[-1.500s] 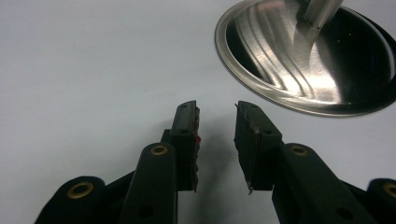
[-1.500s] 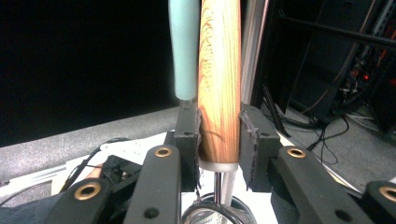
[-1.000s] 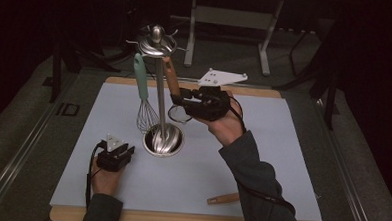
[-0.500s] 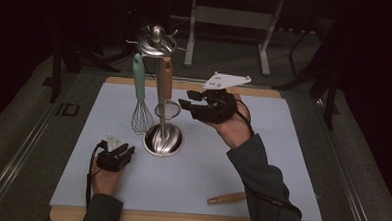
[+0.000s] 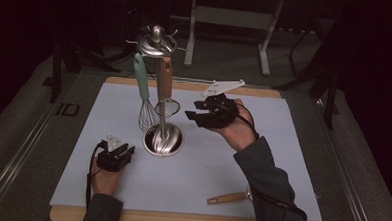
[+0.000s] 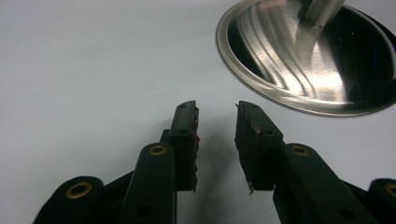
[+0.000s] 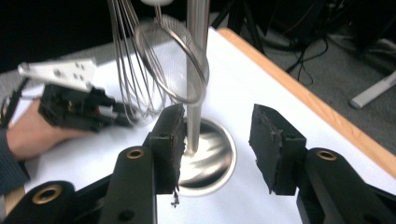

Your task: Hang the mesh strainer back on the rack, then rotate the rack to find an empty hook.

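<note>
The right hand-held gripper (image 5: 196, 112), jaws just spreading with nothing between them, hovers beside the wooden-handled strainer (image 5: 166, 89) hanging on the steel rack (image 5: 159, 44), left hand-held gripper (image 5: 124, 152) parted on the worktop (image 5: 282, 144).

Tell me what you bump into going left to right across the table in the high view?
left gripper → whisk → small strainer → right gripper → wooden-handled utensil lying flat

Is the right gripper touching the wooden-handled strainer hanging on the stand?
Apart. In the high view the right gripper sits clear of the strainer, with mat showing between them. In the right gripper view its jaws, which have just been opening, hold nothing.
</note>
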A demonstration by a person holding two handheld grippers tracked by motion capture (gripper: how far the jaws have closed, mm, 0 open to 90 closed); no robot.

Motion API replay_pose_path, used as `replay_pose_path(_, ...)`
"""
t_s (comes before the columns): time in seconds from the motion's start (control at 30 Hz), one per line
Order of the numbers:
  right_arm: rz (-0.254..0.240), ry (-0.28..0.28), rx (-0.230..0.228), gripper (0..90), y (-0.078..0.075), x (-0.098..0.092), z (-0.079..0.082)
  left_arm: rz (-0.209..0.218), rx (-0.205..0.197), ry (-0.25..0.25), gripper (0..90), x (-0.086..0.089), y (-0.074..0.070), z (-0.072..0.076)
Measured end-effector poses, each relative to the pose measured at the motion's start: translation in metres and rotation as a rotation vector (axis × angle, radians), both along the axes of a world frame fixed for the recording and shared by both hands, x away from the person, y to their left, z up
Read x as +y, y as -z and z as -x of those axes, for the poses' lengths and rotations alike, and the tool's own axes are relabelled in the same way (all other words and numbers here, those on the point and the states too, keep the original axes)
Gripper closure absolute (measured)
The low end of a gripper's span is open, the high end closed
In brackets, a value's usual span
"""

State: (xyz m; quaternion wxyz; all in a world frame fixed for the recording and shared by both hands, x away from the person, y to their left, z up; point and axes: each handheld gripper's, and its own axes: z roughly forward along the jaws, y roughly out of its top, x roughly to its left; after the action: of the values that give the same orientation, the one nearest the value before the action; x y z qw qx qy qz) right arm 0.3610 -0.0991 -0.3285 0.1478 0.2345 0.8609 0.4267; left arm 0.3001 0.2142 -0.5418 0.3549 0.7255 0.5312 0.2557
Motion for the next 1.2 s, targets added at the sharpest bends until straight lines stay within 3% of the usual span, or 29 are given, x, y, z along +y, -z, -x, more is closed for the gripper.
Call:
replay_pose_path(0.07, 0.044, 0.002, 0.009, 55.2, 0.006, -0.001, -0.001, -0.001, 0.002, 0.002, 69.1, 0.000, 0.000, 0.000)
replay_pose_path(0.33, 0.136, 0.007, 0.033, 54.5, 0.026, -0.007, -0.004, 0.000, 0.000, 0.001, 69.1, 0.000, 0.000, 0.000)
replay_pose_path(0.6, 0.174, 0.015, 0.048, 54.2, 0.038, -0.018, -0.004, -0.001, 0.000, 0.002, 69.1, 0.001, 0.000, 0.000)
replay_pose_path(0.8, 0.214, 0.045, 0.088, 54.4, 0.060, -0.034, -0.005, 0.005, -0.013, -0.001, 69.1, 0.002, -0.001, 0.002)
replay_pose_path(0.93, 0.210, 0.081, 0.126, 54.2, 0.076, -0.050, -0.006, 0.043, -0.032, -0.009, 72.1, 0.004, -0.002, 0.004)
replay_pose_path(1.0, 0.236, 0.104, 0.120, 53.8, 0.081, -0.055, -0.004, 0.091, -0.055, -0.028, 76.3, 0.006, -0.004, 0.007)
replay_pose_path(1.1, 0.269, 0.123, 0.093, 53.3, 0.085, -0.059, 0.002, 0.102, -0.080, -0.029, 80.7, 0.005, -0.007, 0.010)
replay_pose_path(1.2, 0.284, 0.147, 0.103, 53.1, 0.098, -0.072, 0.012, 0.122, -0.118, -0.009, 87.6, 0.001, -0.015, 0.015)
